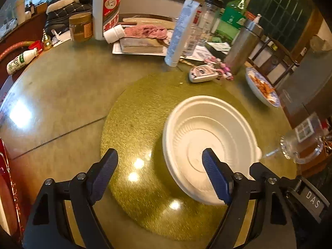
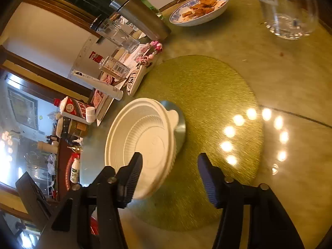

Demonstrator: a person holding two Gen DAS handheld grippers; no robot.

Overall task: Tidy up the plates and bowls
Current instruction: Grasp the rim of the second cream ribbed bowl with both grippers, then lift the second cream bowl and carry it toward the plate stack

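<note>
1. Cluttered round table (image 1: 62, 95) with a glassy top and a gold, brushed-looking round mat (image 1: 137, 124) in the middle; bottles, a jar and papers crowd the far edge.
2. White plastic bowl (image 1: 209, 137) sits on the gold mat. From the right wrist view the same bowl (image 2: 143, 139) seems to rest on a shiny metal disc (image 2: 180, 122) that peeks out from under it.
3. Left tongs (image 1: 161, 178) are spread wide with nothing gripped. The right-hand pad overlaps the bowl in the picture, the other one is over bare mat.
4. Right tongs (image 2: 172, 178) are at a middling gap, not clamped on anything. The bowl's near rim is by the left pad, can't tell if it touches.
5. Blue-patterned plate of fried food (image 2: 199, 8) sits off the mat, with a clear glass (image 2: 288, 10) nearby.
</note>
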